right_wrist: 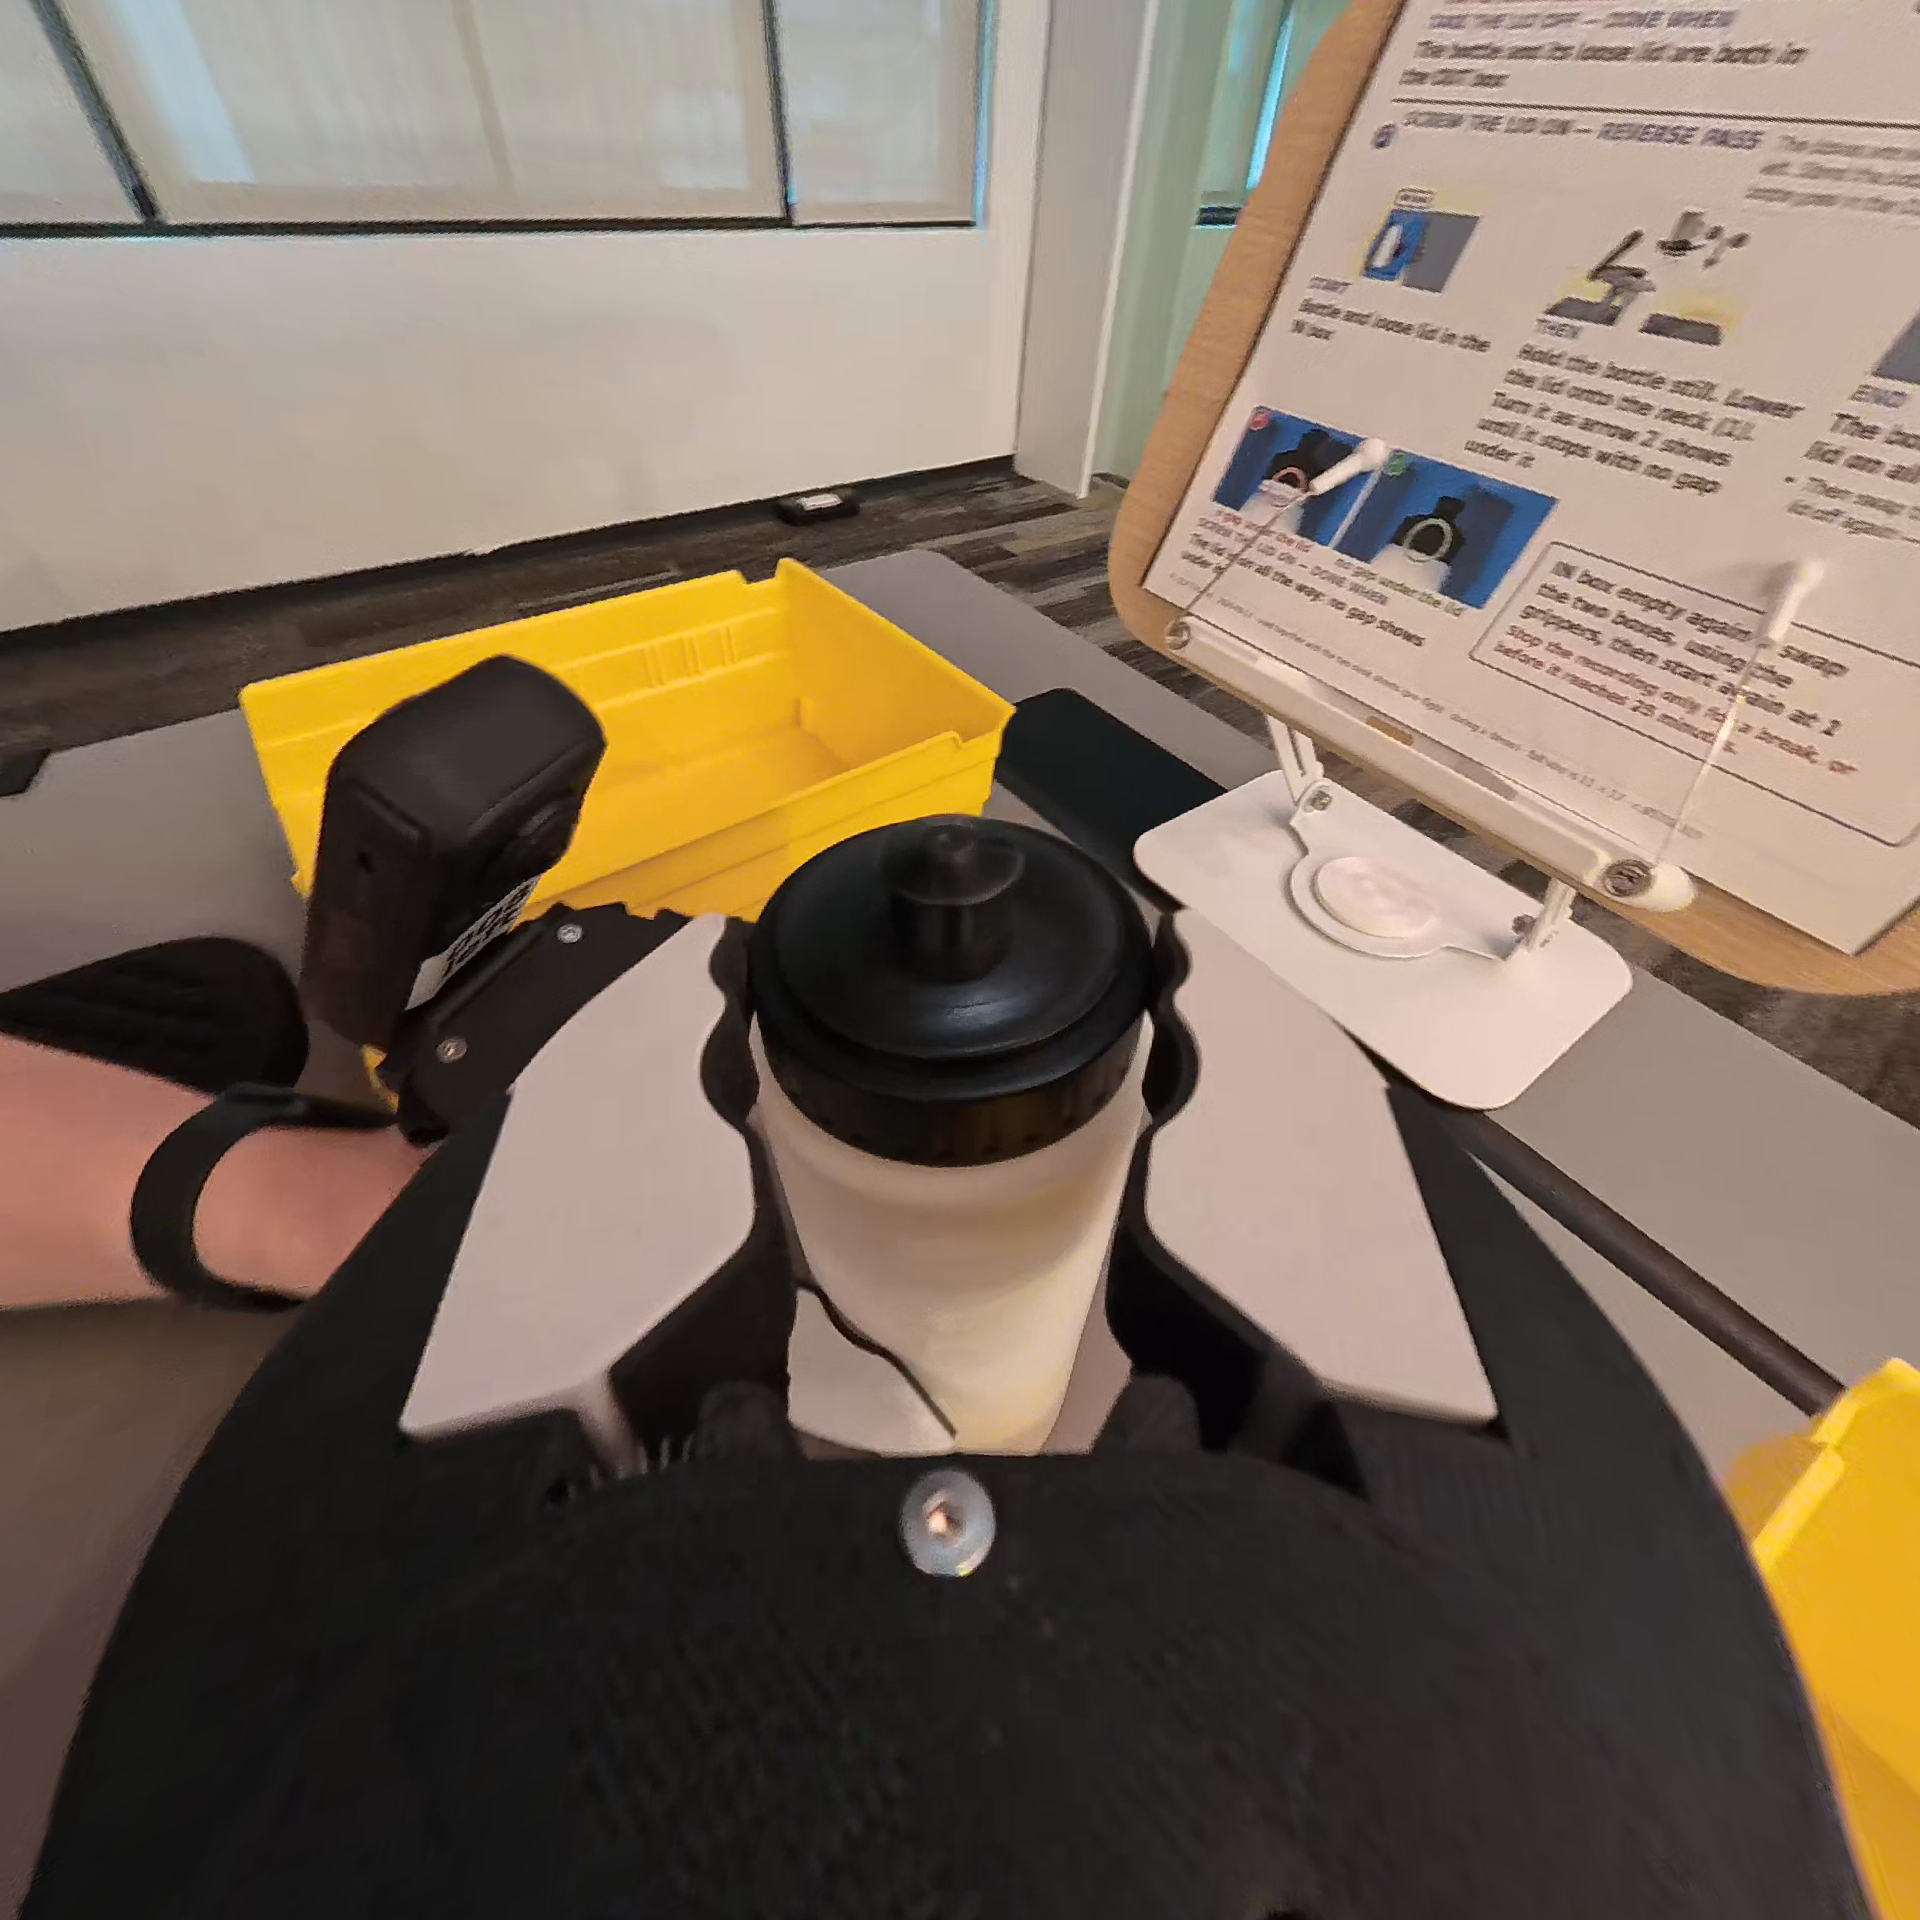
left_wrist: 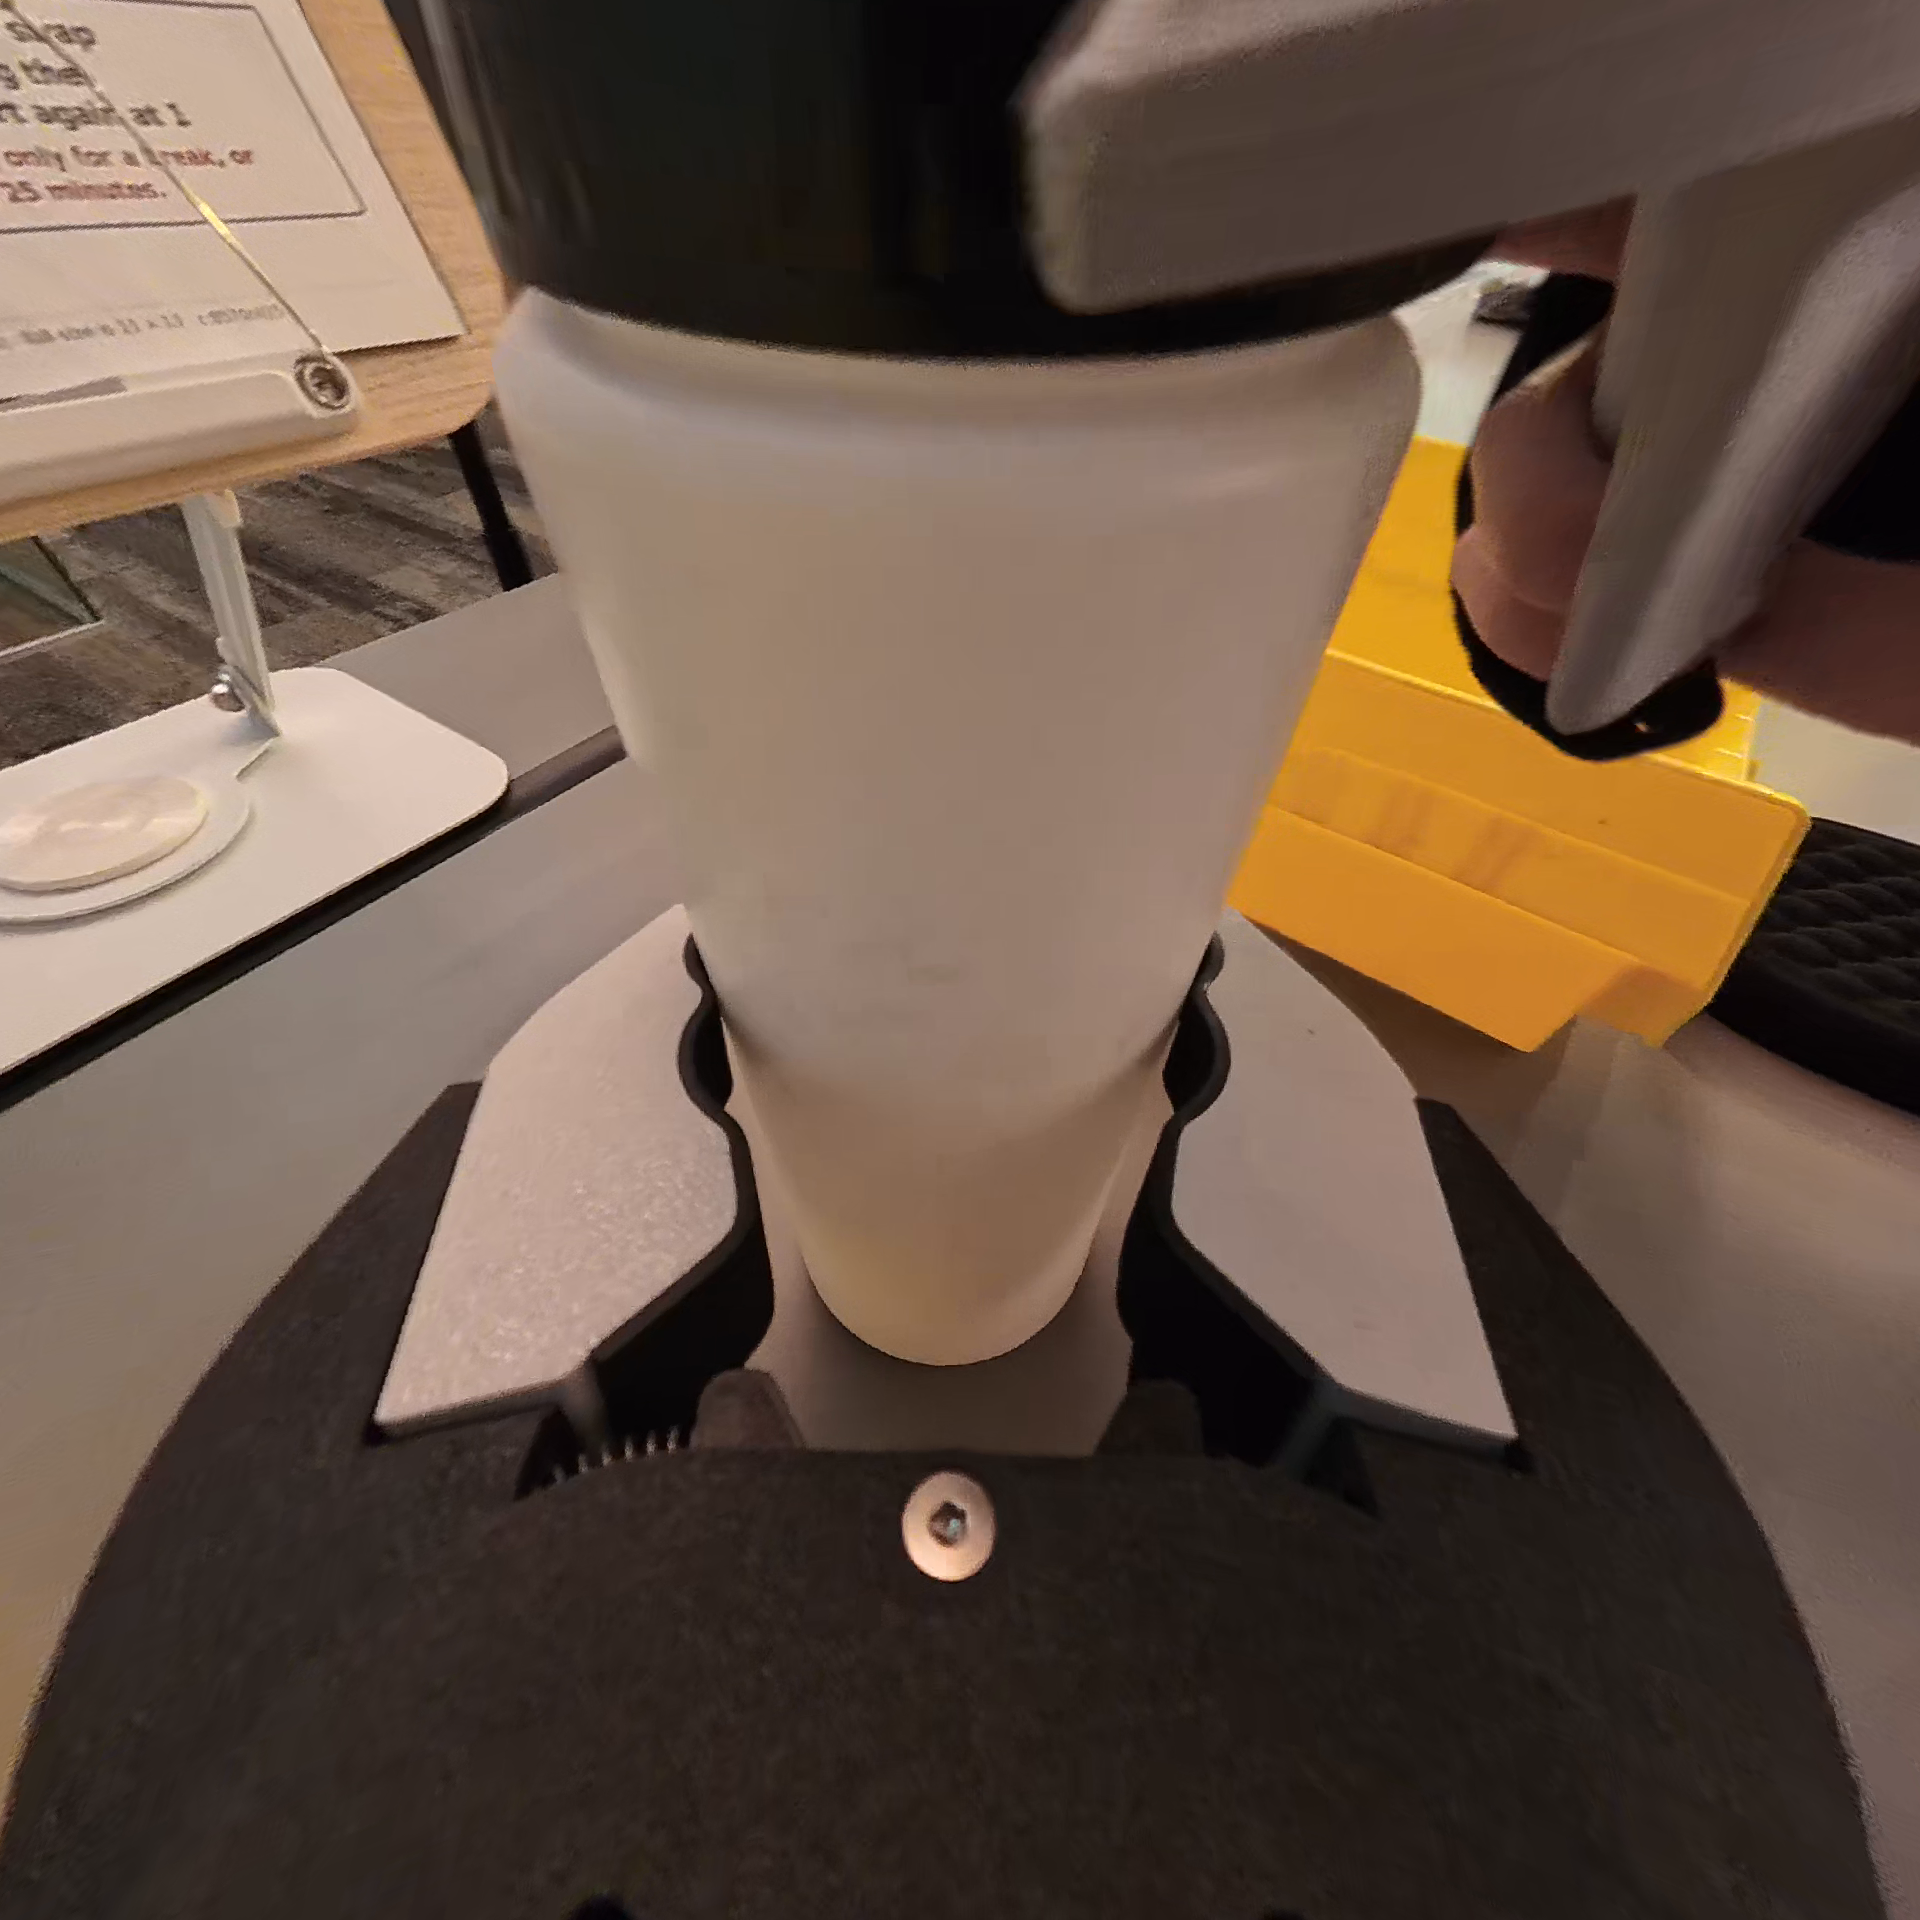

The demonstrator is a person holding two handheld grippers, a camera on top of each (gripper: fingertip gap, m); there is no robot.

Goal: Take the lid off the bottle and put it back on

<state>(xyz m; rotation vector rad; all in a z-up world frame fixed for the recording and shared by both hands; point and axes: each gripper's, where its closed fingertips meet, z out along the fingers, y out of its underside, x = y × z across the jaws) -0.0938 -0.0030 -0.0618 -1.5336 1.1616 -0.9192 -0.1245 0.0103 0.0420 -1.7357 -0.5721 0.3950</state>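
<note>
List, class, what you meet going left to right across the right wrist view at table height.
Person's wrist → left gripper → bottle with black lid → white stand base → yellow bin corner.

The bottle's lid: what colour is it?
Black; the lid sits on the white bottle, clearest in the right wrist view.

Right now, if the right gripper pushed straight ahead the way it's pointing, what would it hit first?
The black lid already sits between the right gripper's fingertips, so it would meet that first.
</note>
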